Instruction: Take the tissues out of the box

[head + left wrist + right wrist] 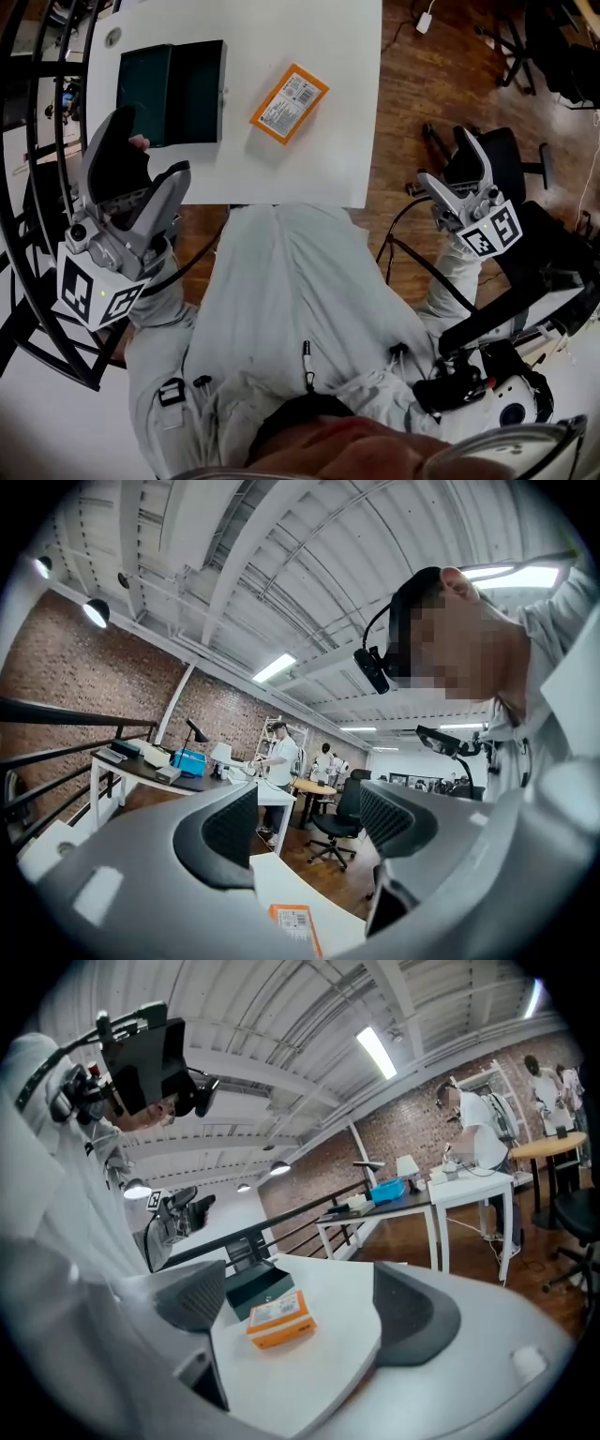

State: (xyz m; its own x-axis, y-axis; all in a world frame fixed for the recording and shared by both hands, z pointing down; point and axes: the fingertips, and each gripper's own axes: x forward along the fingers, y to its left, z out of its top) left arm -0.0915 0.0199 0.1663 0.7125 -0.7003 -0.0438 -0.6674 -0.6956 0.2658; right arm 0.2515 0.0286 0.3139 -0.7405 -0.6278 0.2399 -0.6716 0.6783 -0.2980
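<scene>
An orange tissue pack [289,102] lies flat on the white table [309,169], to the right of an open dark green box [172,91]. My left gripper [148,148] is raised at the table's near left corner. Its jaws stand partly apart with nothing between them, and the pack [295,925] shows low between them in the left gripper view. My right gripper [448,161] hangs over the wood floor to the right of the table, open and empty. Through its jaws [300,1312] I see the pack [279,1319] in front of the box [258,1288].
A black railing [28,141] runs close along the table's left side. A black office chair [506,159] and cables stand on the wood floor to the right. Other desks, chairs and several people are far off in the room [281,761].
</scene>
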